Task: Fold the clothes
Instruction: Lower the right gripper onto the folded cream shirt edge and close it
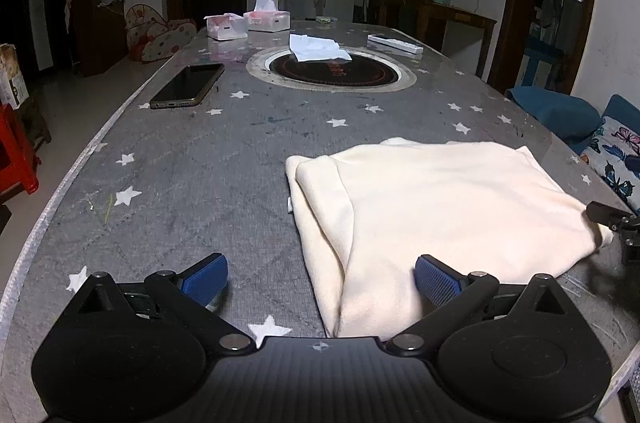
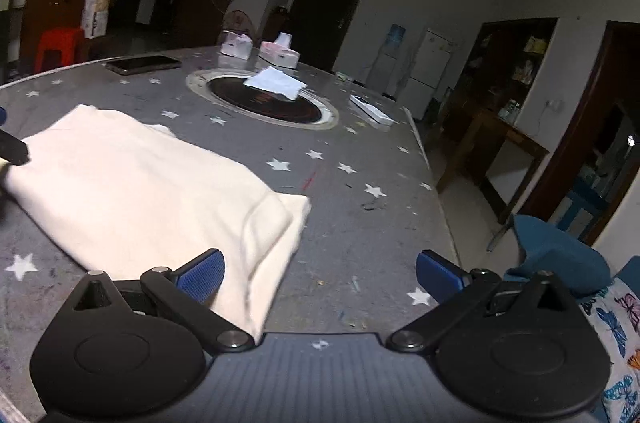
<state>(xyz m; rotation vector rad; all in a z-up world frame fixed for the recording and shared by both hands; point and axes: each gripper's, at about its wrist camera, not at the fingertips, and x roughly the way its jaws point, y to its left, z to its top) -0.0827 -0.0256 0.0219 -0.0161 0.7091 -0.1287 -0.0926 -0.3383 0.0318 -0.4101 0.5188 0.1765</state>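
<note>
On the starred table (image 1: 192, 183) near its front edge lies the cream garment (image 1: 440, 207), folded but loose; left gripper (image 1: 320, 277) and right gripper (image 2: 320, 275) fingers are spread, gripping nothing, so a one-layer pinch could drag the stack apart.

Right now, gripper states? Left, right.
Left gripper: open, holding nothing, over the cloth edge.
Right gripper: open, holding nothing, cloth corner under it.
</note>
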